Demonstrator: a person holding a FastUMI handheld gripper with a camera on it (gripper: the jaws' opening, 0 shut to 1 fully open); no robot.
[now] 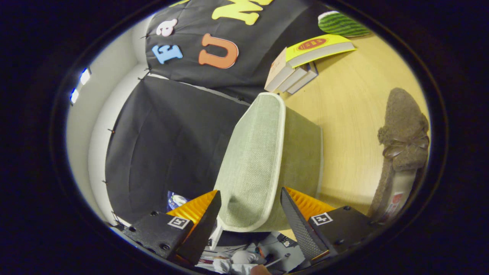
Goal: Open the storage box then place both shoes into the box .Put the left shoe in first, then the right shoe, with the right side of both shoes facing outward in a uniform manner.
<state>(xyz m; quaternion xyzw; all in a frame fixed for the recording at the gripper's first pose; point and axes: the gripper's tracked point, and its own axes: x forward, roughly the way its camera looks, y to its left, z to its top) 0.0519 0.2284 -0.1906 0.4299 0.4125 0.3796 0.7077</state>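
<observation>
Even, moderately bright indoor light is falling on the bench [355,114], with small bright panels glowing on the pale wall. A soft shadow is lying beside the storage box [267,160]. Fisheye distortion is bending straight lines outward; edges are darkening, and focus is softening slightly there.

counter [355,114]: pale wood-grain surface; the view is rolled, so it runs up the side opposite the black cloth wall.
storage box [301,152]: green fabric box standing on the counter, its lid [254,164] swung up on edge, with a lighter trim along the rim.
shoe [403,152]: brown fuzzy slipper with a bow, lying on the counter well apart from the box.
books [301,65]: small stack beyond the box near the wall, the top one with a yellow cover.
watermelon-patterned object [340,23]: green striped, beyond the books.
</observation>
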